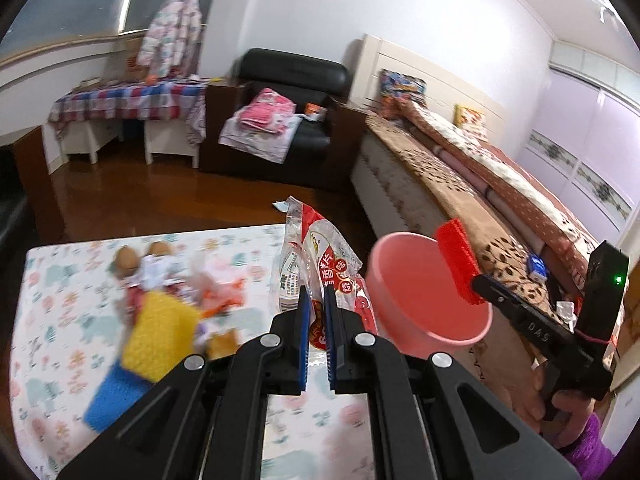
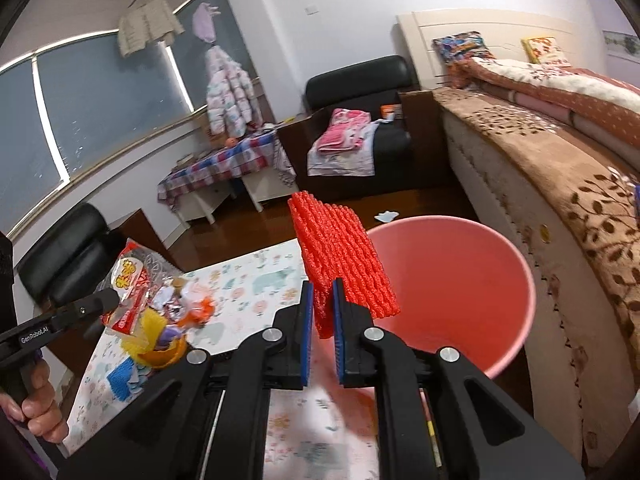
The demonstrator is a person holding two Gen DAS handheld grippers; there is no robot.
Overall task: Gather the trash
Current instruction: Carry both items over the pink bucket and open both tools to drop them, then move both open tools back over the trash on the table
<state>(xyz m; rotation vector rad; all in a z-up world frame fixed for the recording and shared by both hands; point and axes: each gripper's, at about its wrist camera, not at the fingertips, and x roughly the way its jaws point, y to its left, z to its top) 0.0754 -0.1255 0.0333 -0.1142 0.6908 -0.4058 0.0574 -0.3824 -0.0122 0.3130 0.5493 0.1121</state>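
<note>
My left gripper (image 1: 317,294) is shut on a crinkled red-and-clear snack wrapper (image 1: 316,256), held up over the patterned table (image 1: 56,292), just left of the pink bin (image 1: 424,292). My right gripper (image 2: 323,292) is shut on a red foam net sleeve (image 2: 340,256), which hangs at the left rim of the pink bin (image 2: 460,280). In the left wrist view the right gripper (image 1: 476,284) and red foam net (image 1: 456,256) sit over the bin's far rim. In the right wrist view the left gripper (image 2: 114,300) carries the wrapper (image 2: 134,284) at the left.
A trash heap lies on the table: yellow foam net (image 1: 160,332), blue foam net (image 1: 112,396), eggshells (image 1: 140,258) and small wrappers (image 1: 216,284). A bed (image 1: 460,168) runs along the right, a black armchair (image 1: 288,120) stands behind, and white paper scrap (image 2: 386,216) lies on the wooden floor.
</note>
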